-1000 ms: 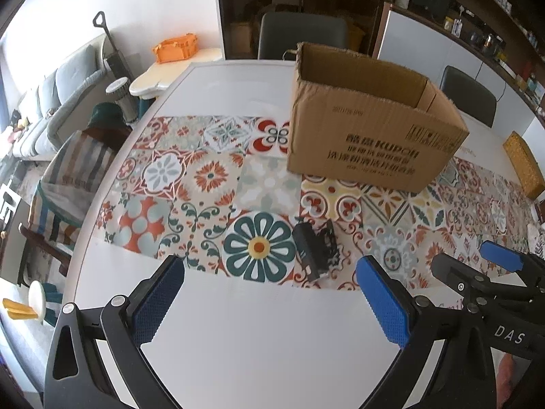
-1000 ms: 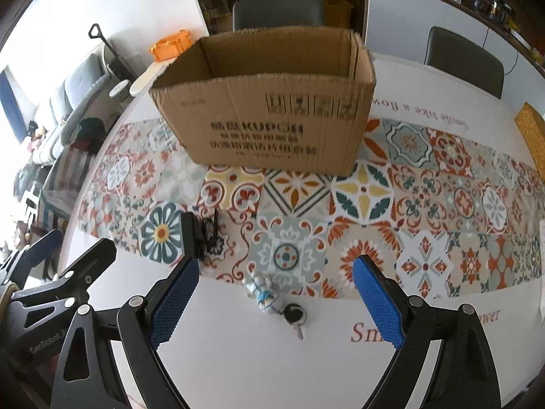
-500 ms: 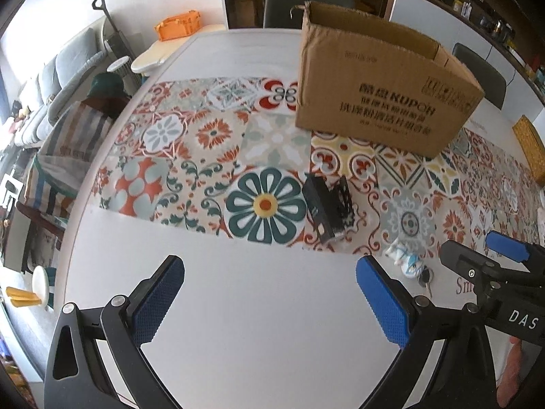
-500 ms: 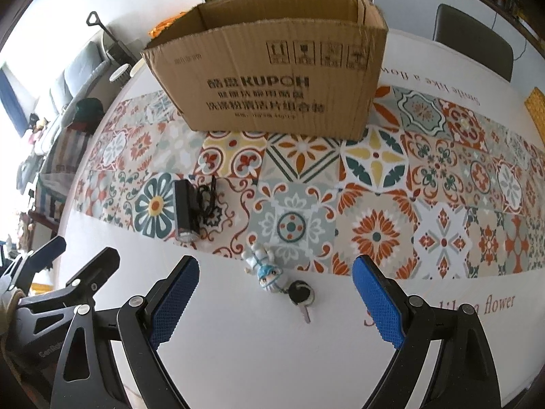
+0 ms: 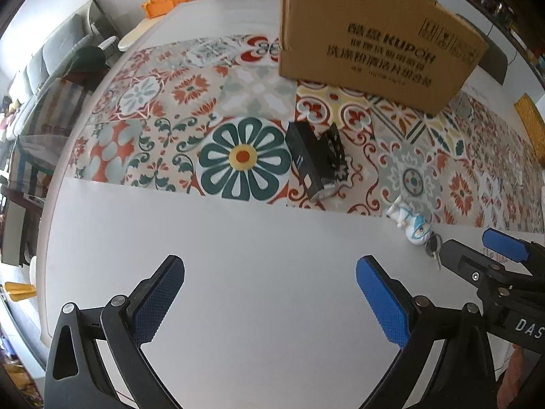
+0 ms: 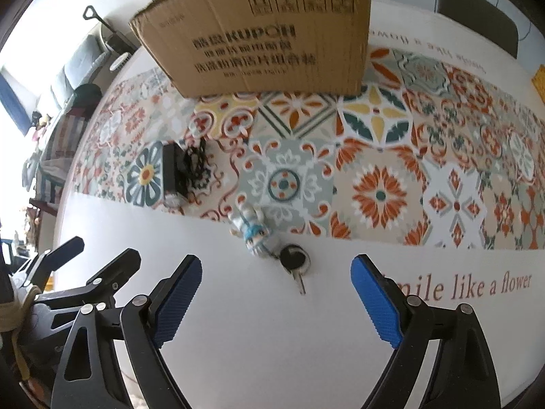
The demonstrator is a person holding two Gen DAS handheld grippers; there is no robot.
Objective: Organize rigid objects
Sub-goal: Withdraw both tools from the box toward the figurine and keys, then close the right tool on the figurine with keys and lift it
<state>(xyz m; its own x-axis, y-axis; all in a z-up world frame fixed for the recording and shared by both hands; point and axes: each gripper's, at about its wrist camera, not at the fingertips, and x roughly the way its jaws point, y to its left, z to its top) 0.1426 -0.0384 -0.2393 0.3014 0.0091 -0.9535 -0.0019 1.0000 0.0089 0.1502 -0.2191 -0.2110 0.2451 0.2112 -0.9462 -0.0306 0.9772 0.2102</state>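
Note:
A black box-shaped device with a coiled strap (image 5: 315,158) lies on the patterned runner; it also shows in the right wrist view (image 6: 180,173). A small white and blue figurine keychain (image 6: 253,230) with a black key (image 6: 294,260) lies at the runner's near edge, also in the left wrist view (image 5: 414,221). An open cardboard box (image 5: 371,37) stands behind them (image 6: 265,34). My left gripper (image 5: 270,298) is open and empty, short of the black device. My right gripper (image 6: 276,293) is open and empty, just short of the key.
The white table (image 5: 238,255) carries a patterned tile runner (image 6: 374,170). Dark chairs (image 6: 477,10) stand at the far side. A woven yellow item (image 5: 529,126) sits at the right. A sofa and a side table with an orange basket (image 5: 165,1) are at the left.
Both grippers have dropped lower and moved forward towards the table. The objects and the box loom larger. The keychain and key now sit between the right gripper's fingers' line. Jaws stay open.

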